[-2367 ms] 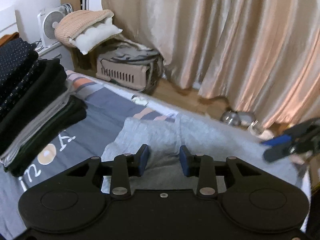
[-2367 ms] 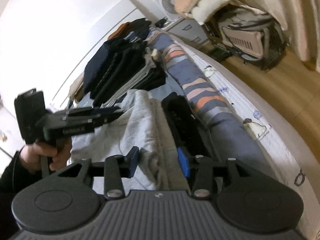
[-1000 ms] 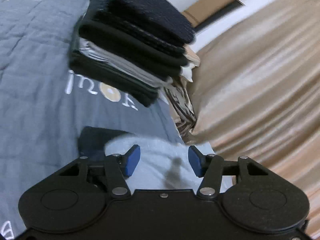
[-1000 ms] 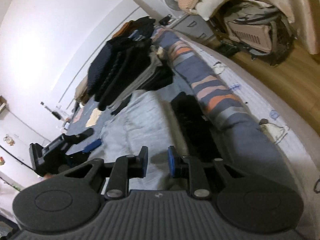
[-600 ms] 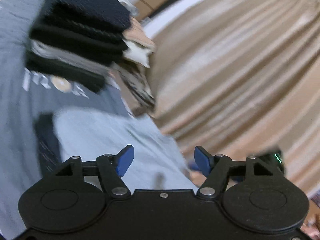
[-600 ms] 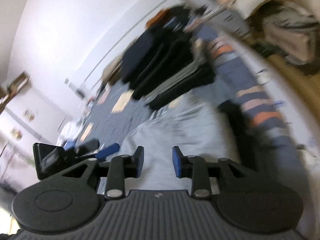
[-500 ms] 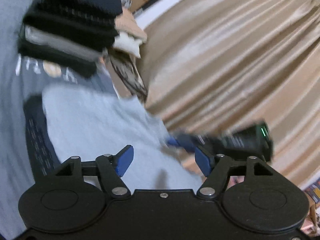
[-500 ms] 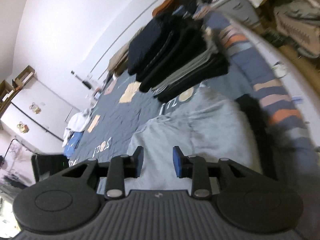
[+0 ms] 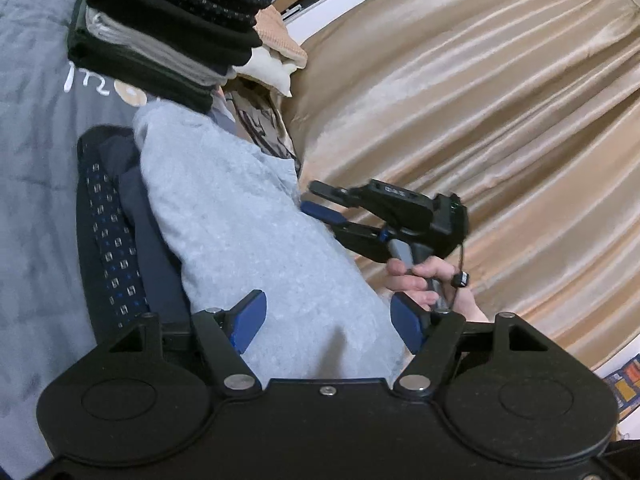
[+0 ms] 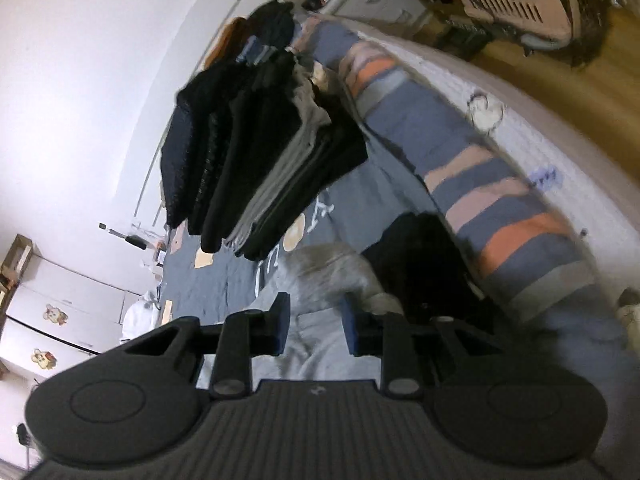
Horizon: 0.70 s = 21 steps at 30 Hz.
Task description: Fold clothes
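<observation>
- Covering most of both views: bed w/ grey-blue quilt [image 9: 32,184]; beige curtain [image 9: 480,100] fills the far side in the left wrist view.
- Stack of folded clothes [image 9: 168,28], mostly black w/ a grey layer, sits on the quilt beyond the work area; same stack [image 10: 256,168] shows in the right wrist view.
- Light grey garment [image 9: 248,232] lies on the quilt near the bed edge, just this side of the stack. Long axis runs away from the left gripper toward the stack. Looks like a flat slab, but how many folds it has I can't tell.
- Dark patterned garment [image 9: 108,236] lies under/beside the grey one on its left, partly covered.
- Left gripper [image 9: 326,318]: released, blue pads wide apart, straddling the near end of the grey garment, holding nothing.
- Right gripper [image 9: 320,200], held in a hand [image 9: 424,280], is at the garment's right edge about midway along; right wrist view shows its pads [image 10: 280,320] parted w/ grey cloth between them, not pinched.
- Key relation, my read: left gripper is nearest the near short end, right one nearest the long side edge, so either could take its own edge w/o crossing. Scene fits mid-fold or a finished piece awaiting stacking.
</observation>
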### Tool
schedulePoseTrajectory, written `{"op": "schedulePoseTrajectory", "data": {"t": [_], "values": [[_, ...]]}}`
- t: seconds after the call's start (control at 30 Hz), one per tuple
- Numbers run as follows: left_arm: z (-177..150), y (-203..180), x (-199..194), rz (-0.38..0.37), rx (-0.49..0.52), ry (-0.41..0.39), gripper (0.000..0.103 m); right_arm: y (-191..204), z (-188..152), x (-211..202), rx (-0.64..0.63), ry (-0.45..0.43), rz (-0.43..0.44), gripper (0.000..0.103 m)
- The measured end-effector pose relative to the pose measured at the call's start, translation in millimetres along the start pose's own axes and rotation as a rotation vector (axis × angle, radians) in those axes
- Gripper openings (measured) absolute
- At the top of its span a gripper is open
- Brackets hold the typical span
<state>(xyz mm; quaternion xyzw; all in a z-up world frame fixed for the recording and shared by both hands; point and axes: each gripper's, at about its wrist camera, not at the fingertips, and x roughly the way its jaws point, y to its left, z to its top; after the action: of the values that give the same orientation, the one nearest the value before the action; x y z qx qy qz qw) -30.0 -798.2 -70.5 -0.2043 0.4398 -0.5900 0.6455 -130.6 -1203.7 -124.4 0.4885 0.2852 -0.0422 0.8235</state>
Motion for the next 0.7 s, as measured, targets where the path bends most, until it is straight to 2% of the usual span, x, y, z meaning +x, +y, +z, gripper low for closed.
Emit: {"op": "schedulePoseTrajectory", "data": {"t": [0.13,0.23,0.3,0.47,0.57,0.67,0.7], "values": [[-9,-5,1,-0.033,0.000,0.008,0.069,25,-14,-34,-0.079,-0.013,0.117,0.032],[-16,-10,2,-0.058,0.001,0.013,0.069,46,-41,-54,-0.173,0.028,0.204,0.036],[-21,-12,3,-0.075,0.001,0.017,0.069,48,-58,-62,-0.204,0.067,0.230,0.037],[-32,-19,5,-0.117,0.001,0.027,0.071,28,-103,-80,-0.181,0.120,0.257,0.037],[-46,-15,17,-0.124,-0.025,0.068,0.071,13,-130,-89,-0.161,0.151,0.276,0.037],[-60,-4,30,-0.097,-0.051,0.129,0.071,-9,-140,-85,-0.131,0.172,0.209,0.037],[-65,1,32,-0.077,-0.059,0.146,0.071,-18,-141,-84,-0.112,0.173,0.197,0.033]]}}
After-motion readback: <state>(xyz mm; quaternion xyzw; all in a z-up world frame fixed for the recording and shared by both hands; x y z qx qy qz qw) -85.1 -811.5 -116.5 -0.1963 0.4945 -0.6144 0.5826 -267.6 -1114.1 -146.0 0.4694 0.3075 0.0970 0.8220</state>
